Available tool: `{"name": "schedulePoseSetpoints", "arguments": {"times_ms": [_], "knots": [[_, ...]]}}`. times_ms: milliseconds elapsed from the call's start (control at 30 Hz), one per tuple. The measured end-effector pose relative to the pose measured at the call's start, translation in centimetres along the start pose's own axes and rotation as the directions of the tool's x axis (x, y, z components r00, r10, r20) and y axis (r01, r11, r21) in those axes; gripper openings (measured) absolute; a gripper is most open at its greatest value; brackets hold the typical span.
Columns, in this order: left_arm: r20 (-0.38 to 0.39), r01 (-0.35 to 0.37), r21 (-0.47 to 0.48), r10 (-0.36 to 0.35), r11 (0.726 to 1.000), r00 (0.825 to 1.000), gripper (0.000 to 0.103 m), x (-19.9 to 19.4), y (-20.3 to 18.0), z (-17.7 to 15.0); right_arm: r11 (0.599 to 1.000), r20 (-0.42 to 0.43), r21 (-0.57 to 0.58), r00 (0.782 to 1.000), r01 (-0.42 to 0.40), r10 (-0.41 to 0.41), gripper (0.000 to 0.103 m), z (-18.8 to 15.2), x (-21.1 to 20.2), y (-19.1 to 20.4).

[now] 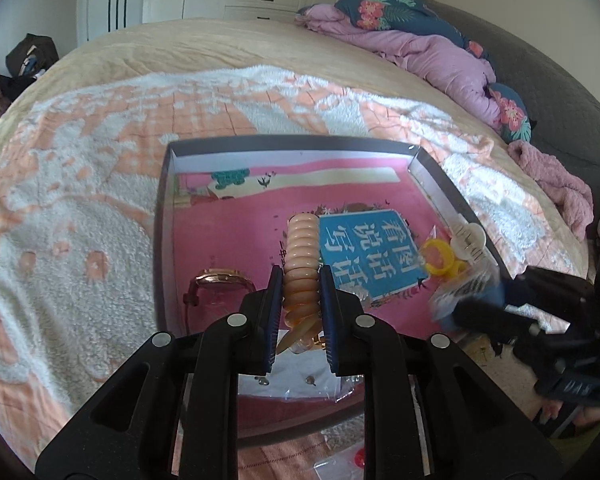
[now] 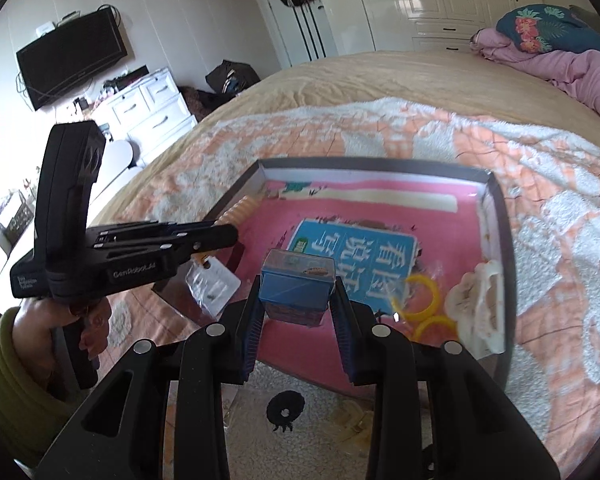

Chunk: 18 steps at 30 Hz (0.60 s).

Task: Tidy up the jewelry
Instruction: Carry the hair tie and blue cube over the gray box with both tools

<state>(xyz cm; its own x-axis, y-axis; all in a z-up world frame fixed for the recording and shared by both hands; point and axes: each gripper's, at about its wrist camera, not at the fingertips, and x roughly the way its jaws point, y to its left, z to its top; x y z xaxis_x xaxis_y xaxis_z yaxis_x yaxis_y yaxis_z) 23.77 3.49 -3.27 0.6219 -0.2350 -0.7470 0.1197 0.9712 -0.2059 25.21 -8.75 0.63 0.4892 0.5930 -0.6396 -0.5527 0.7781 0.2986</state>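
Observation:
My left gripper (image 1: 300,284) is shut on a peach spiral hair tie (image 1: 300,252) and holds it above the pink-lined box (image 1: 168,200); it also shows in the right wrist view (image 2: 220,236). My right gripper (image 2: 296,292) is shut on a small blue jewelry box (image 2: 296,288) with a clear lid, above the box's near edge. In the box lie a rose-gold watch (image 1: 220,282), yellow rings (image 2: 420,292), a white hair claw (image 2: 480,296) and a blue book cover (image 2: 356,256).
The box sits on an orange-and-white blanket (image 1: 80,220) on a bed. A clear packet with earrings (image 2: 212,284) lies at the box's near left corner. A black spiky hair piece (image 2: 286,410) lies near me. Pink bedding (image 1: 440,52) is piled at the far right.

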Motion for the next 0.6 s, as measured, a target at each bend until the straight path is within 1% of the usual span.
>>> {"name": "schedulePoseSetpoints", "arguments": {"times_ms": [233, 600], "knots": [[-0.028, -0.006, 0.026, 0.007, 1.0, 1.0, 0.011, 1.4, -0.5, -0.1, 1.0, -0.05, -0.016, 0.999, -0.006, 0.005, 0.031, -1.4, 2.0, 0.7], [-0.035, -0.019, 0.031, 0.02, 0.999, 0.999, 0.011, 1.9, -0.6, 0.0, 1.0, -0.065, -0.015, 0.998, -0.004, 0.003, 0.031, -2.1, 2.5, 0.7]]}}
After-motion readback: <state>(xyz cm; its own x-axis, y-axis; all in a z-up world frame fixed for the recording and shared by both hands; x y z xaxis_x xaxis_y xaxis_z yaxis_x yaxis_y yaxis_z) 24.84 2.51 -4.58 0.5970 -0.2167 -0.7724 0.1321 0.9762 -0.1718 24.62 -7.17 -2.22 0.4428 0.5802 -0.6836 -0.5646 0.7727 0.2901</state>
